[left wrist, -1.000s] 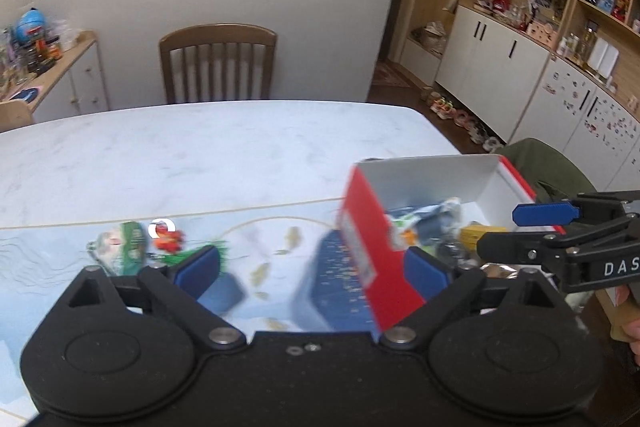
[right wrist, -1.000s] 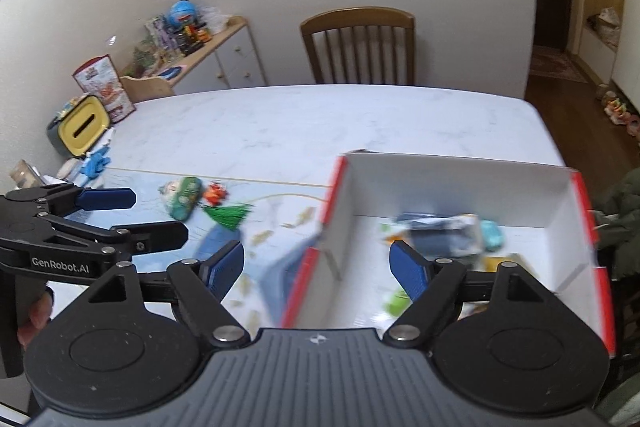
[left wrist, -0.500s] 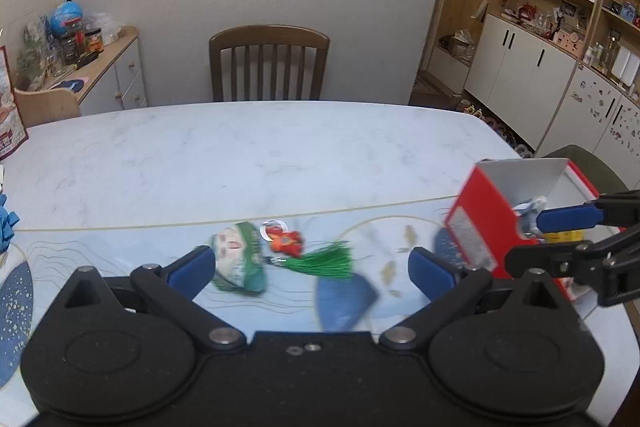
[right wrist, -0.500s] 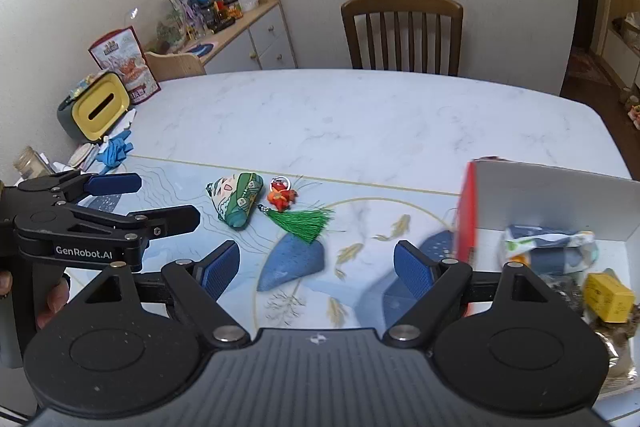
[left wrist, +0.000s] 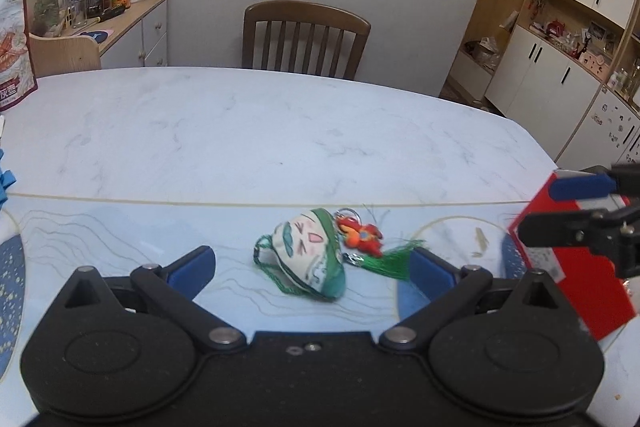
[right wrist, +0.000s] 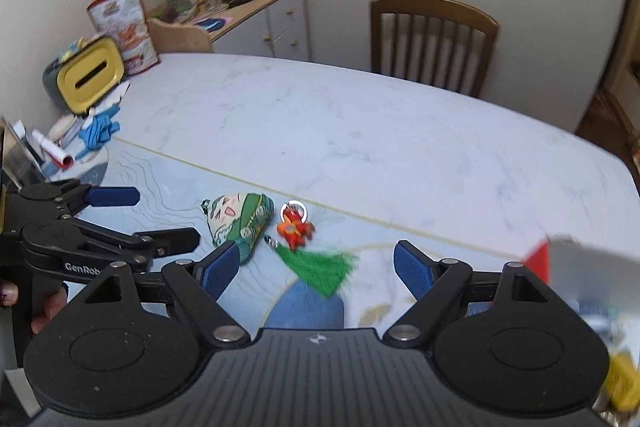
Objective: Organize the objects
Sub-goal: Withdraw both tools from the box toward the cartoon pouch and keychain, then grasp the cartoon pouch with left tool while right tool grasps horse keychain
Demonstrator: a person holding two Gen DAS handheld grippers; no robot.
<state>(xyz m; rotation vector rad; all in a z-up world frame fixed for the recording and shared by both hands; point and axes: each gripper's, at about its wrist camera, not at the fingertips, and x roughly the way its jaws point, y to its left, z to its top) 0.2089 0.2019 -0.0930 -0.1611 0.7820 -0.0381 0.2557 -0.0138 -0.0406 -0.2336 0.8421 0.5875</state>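
Both claws are spread wide, gripping nothing. The pouch (left wrist: 310, 259) lies on the table (left wrist: 280, 131), touching the tassel charm (left wrist: 370, 245); left claw (left wrist: 310, 267) hovers over the pouch, right claw (right wrist: 316, 267) near it; box (left wrist: 576, 267) well right.

Red box (left wrist: 576, 291): cut off at frame edge, partly behind right gripper (left wrist: 560, 207). Box contents (right wrist: 620, 383) blurred, unidentifiable. Pouch (right wrist: 240, 223): near end hidden behind a blue pad (right wrist: 218, 269).
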